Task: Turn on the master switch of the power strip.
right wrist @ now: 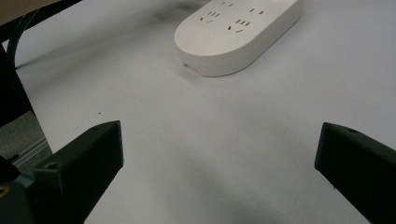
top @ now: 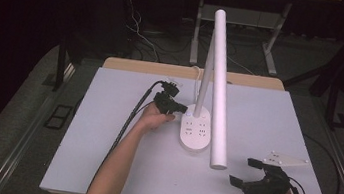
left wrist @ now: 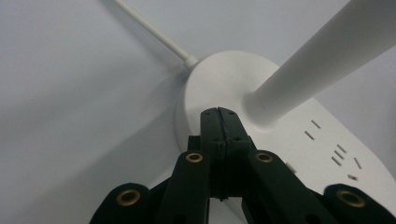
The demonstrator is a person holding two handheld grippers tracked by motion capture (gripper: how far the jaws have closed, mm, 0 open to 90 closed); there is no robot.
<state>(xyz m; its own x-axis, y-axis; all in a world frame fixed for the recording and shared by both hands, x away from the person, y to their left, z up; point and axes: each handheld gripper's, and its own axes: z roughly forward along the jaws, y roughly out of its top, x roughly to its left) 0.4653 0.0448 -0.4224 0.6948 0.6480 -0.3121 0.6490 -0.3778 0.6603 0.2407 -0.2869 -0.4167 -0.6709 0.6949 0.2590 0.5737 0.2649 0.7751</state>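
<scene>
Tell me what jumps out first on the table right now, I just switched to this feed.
A white desk lamp dominates the middle of the white table, its long tube head slanting toward the near edge above an oval base with power sockets. The left gripper, jaws closed, sits at the far left end of that base beside the stem. The right gripper rests open near the table's near right corner, holding nothing.

A white desk lamp [top: 195, 130] stands near the middle of the bench [top: 268, 119]. Its base carries sockets. A white cord [left wrist: 154, 30] leaves the lamp's far end.
</scene>
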